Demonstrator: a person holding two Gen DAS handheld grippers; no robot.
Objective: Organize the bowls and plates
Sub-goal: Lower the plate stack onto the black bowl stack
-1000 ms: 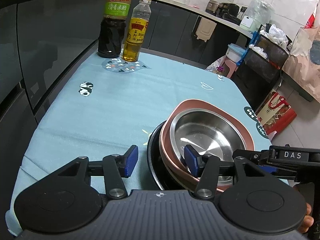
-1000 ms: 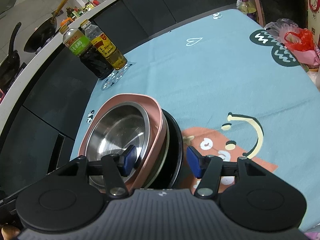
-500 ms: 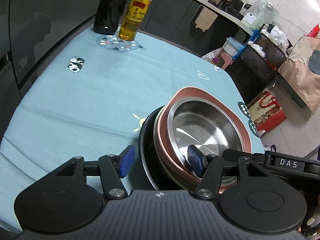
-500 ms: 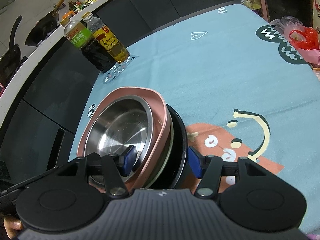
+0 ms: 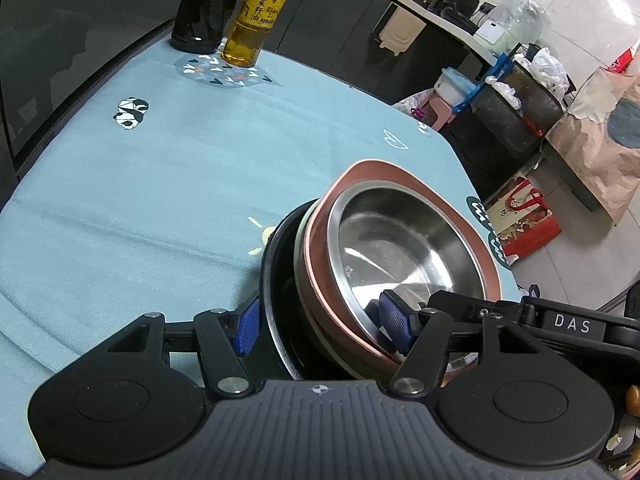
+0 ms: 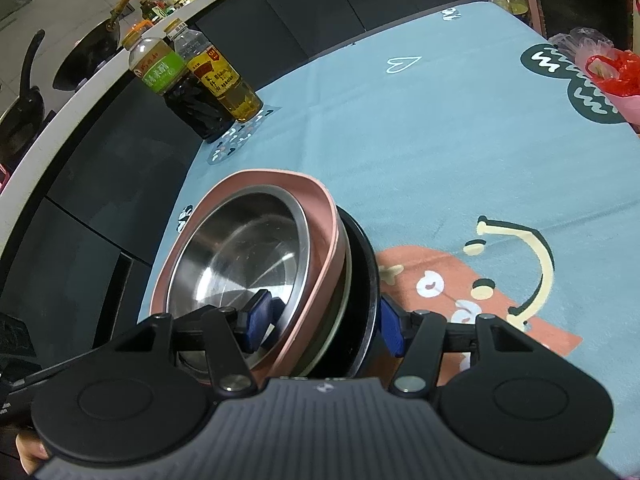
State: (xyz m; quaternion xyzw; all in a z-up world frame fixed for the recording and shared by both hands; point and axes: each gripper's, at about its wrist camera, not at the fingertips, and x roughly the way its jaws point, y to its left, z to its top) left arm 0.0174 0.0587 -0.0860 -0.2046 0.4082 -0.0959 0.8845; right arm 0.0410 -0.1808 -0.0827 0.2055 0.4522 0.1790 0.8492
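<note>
Both grippers clamped on the nested stack, lifting it tilted off the desk [image 6: 460, 128].

Left gripper [image 5: 320, 326] and right gripper [image 6: 318, 320] have jaws straddling the round black plate [image 5: 280, 280], pink squarish bowl [image 5: 360, 168] and stainless steel bowl [image 5: 400, 248]; level it so the steel one can't slide.

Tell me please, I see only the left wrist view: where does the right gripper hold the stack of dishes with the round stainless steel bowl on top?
Observer: The right gripper is clamped across the near edge of the stack of dishes: one blue pad is inside the round stainless steel bowl, the other is outside the round black plate.
Operator: What is on the cloth at that side?
Observer: An orange cartoon print on the light blue tablecloth, right beside the stack.
Operator: And behind the two bottles?
Observer: A black wok with a wooden handle, on the white counter.
</note>
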